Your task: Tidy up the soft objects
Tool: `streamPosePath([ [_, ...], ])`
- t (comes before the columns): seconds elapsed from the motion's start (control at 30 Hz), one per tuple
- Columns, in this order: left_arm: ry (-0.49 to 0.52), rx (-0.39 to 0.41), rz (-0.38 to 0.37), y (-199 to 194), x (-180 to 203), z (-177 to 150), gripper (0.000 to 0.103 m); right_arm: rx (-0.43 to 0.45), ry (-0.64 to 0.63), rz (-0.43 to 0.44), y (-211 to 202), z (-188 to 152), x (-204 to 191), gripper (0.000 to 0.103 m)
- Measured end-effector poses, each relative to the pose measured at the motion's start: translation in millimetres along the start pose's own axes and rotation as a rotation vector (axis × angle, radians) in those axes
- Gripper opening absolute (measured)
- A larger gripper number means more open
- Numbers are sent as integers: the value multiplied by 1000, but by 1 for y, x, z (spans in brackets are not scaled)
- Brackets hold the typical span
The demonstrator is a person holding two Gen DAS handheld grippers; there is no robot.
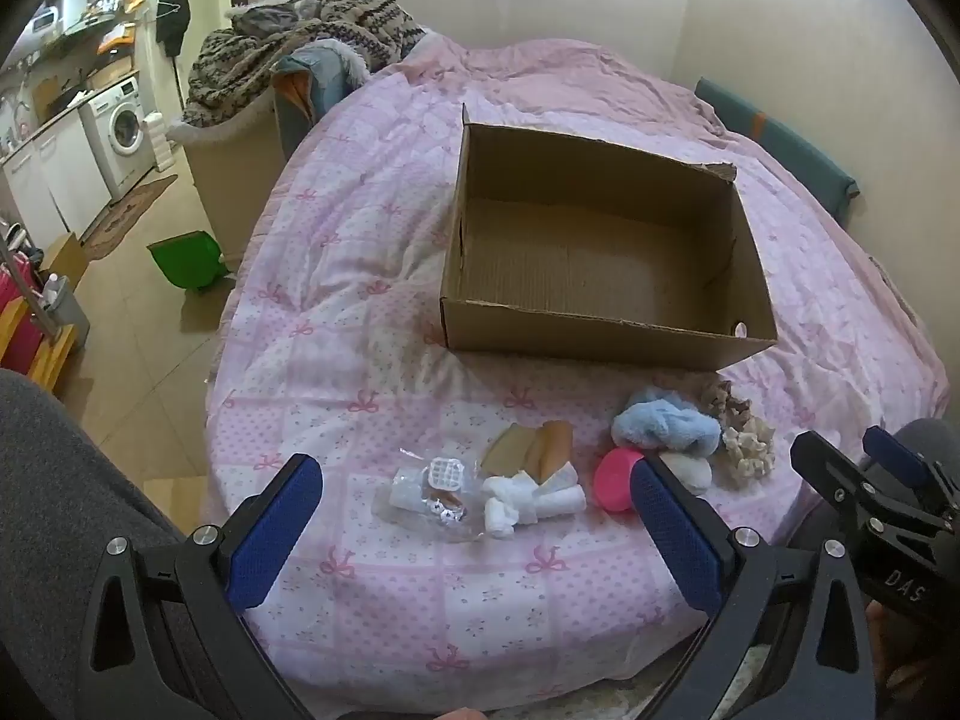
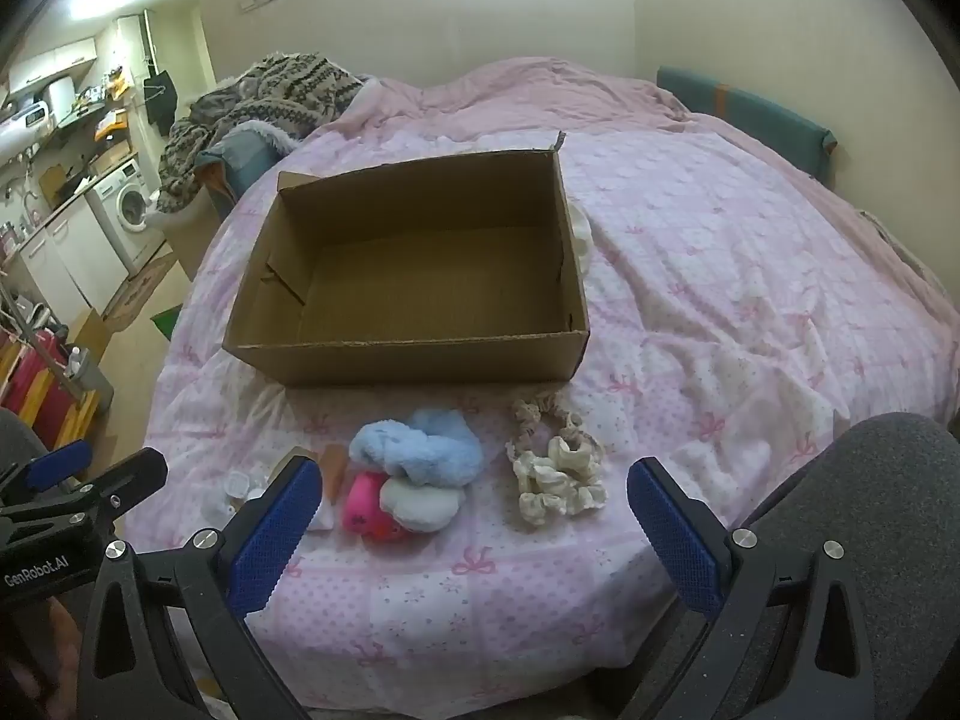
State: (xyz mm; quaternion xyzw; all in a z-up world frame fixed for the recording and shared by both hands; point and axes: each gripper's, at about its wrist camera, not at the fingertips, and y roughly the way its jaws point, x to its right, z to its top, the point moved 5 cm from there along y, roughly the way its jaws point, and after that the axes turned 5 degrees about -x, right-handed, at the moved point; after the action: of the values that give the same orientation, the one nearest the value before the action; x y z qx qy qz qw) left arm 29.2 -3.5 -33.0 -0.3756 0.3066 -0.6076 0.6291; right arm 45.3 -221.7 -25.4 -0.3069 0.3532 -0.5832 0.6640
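An empty cardboard box stands open on the pink bedspread. In front of it lie a fluffy blue scrunchie, a pink round sponge, a white puff, cream scrunchies, tan pads, white rolled cloths and a clear plastic packet. My left gripper is open and empty just before the white cloths. My right gripper is open and empty just before the puff and scrunchies.
The bed fills both views, with a teal headboard at the far right. A heap of knitted blankets lies at the far left. Left of the bed are floor, a green dustpan and a washing machine.
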Motion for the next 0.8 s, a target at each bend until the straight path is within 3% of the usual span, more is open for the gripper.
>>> streamPosePath([
  [0.8,3,1,-5,-1,-1,0,103,1,1,0,0,1,2,103],
])
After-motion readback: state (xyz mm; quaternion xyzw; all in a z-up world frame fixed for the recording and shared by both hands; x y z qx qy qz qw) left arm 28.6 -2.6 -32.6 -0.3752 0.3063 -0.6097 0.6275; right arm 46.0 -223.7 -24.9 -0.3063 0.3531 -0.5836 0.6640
